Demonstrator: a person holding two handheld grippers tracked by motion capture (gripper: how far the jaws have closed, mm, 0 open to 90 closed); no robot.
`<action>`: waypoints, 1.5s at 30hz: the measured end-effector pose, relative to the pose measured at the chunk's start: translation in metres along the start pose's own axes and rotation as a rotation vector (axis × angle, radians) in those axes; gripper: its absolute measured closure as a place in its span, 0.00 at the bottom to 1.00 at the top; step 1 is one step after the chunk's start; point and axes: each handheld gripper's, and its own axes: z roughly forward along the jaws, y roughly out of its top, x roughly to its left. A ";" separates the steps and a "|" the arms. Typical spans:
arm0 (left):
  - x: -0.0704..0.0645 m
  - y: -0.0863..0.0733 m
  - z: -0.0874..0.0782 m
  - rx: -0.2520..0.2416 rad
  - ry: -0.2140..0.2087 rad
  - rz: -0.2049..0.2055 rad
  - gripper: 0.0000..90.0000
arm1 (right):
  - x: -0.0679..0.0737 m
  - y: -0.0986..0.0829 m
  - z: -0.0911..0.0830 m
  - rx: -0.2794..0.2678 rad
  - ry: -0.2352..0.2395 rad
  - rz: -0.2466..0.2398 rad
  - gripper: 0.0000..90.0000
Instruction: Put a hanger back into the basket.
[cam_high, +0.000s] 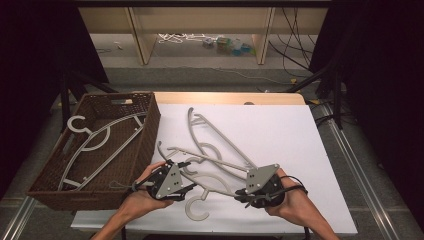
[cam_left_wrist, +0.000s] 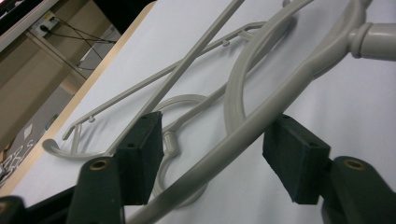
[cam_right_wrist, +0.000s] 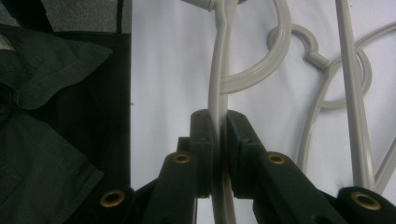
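Near edge of the white counter (cam_high: 280, 130): a grey hanger (cam_high: 212, 182) lying flat, hook toward the near side, held between both tools. Right hand-held gripper (cam_right_wrist: 218, 140) clamped tight on one arm of that hanger, jaws pressed flat against the thin plastic from both sides. Left hand-held gripper (cam_left_wrist: 212, 158) standing wide, jaws apart on either side of the other arm; thick grey bar running up between the pads, no clear contact with either pad. Person's hands behind both tools, entering from the near edge.

Just beyond, two more hangers (cam_high: 215, 137) lying crossed and tangled, reaching toward the far middle of the counter, overlapping the held one near its hook.

Left of the counter: brown wicker basket (cam_high: 150, 125), touching the counter's left edge. Inside, another hanger (cam_high: 95, 142) lying slanted, hook toward the far left corner.

Beyond the counter's far edge: floor with cables and wooden legs.
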 end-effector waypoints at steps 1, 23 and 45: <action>-0.001 0.001 0.000 0.001 -0.005 0.006 0.46 | 0.000 0.000 0.000 -0.003 -0.003 0.000 0.92; -0.013 0.019 -0.003 0.037 -0.091 0.334 0.86 | -0.009 -0.005 -0.012 -0.051 0.002 -0.048 0.90; 0.004 0.026 -0.006 0.087 -0.079 -0.014 0.88 | -0.023 -0.005 -0.035 -0.323 -0.316 0.243 0.34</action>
